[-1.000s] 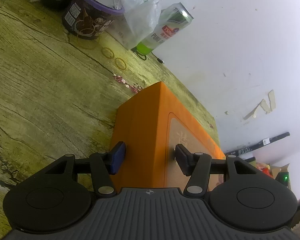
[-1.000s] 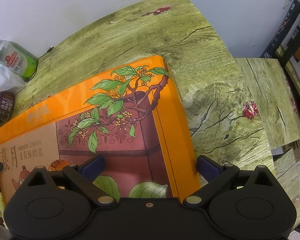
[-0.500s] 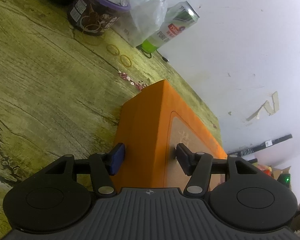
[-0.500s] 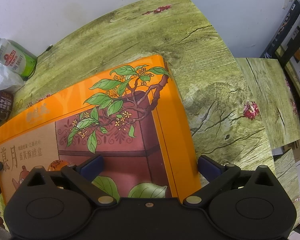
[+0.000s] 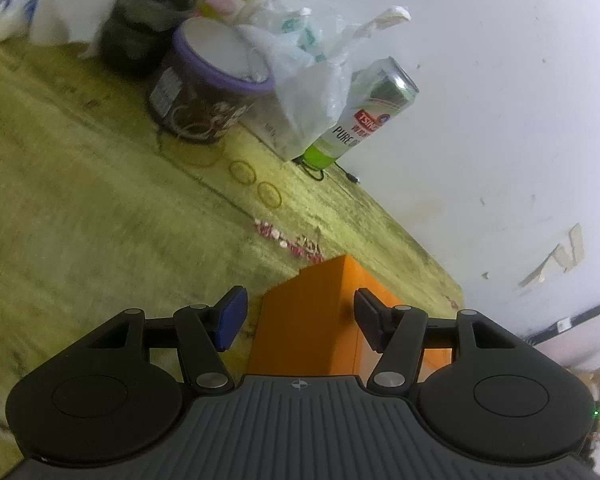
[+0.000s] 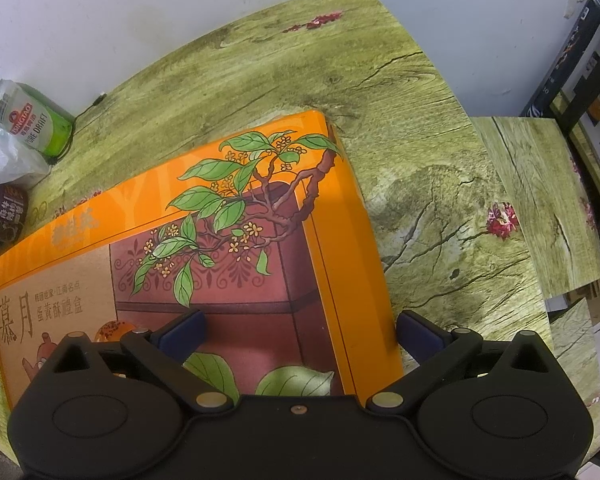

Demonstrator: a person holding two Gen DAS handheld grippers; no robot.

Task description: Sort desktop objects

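My left gripper [image 5: 298, 316] is opening, its pads clear of the orange box's [image 5: 304, 320] corner that sits between them. My right gripper [image 6: 300, 334] straddles the box's right edge, spread wide and gripping nothing. The box lies flat on the table [image 6: 420, 152], with the green can [image 6: 32, 124] well behind its far left corner.
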